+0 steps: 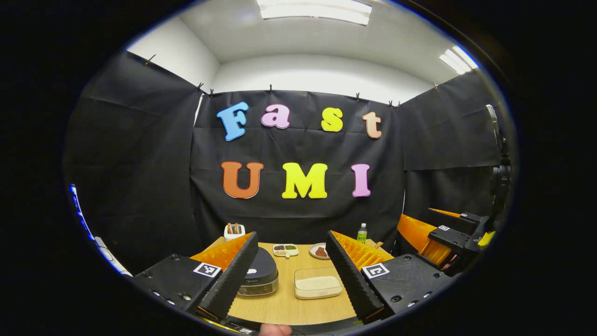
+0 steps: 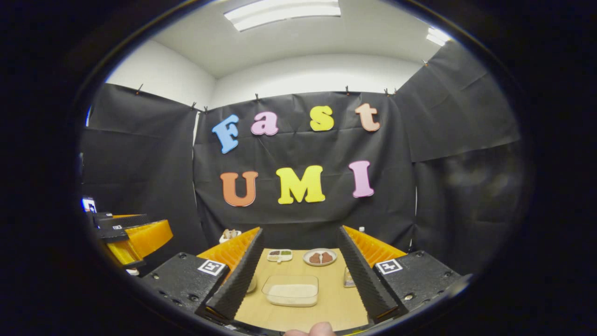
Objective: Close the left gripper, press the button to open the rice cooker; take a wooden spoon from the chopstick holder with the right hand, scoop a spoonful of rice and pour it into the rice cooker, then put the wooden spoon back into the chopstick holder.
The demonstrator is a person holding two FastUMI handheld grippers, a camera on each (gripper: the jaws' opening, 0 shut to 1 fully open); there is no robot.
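Left gripper view, nearest: left gripper (image 1: 291,275) fingers spread wide, nothing between them, held above the near edge of the wooden table (image 1: 284,305). Fingertip of the holding hand (image 1: 275,330) just visible at bottom edge. Right gripper (image 1: 459,238) off to the right, held above table level; finger state there not readable.

On the table, just past the left finger: rice cooker (image 1: 260,276), dark lid down. Beside it to the right, apart from it: clear shallow container of rice (image 1: 318,283). Farther back: small divided dish (image 1: 285,250) and round plate (image 1: 320,251) holding brown pieces. Back left corner: white chopstick holder (image 1: 234,230) with wooden handles standing in it; spoon not distinguishable among them. Back right: green bottle (image 1: 362,233) upright against the wall.

Right gripper view: right gripper (image 2: 298,280) also released, fingers wide, gripping nothing. Rice container (image 2: 291,290) between the fingers, lying on the table, untouched. Small stack of something (image 2: 349,278) by the right finger, too small to identify. Beyond: divided dish (image 2: 279,255), plate (image 2: 320,257), chopstick holder (image 2: 229,234) at far left.
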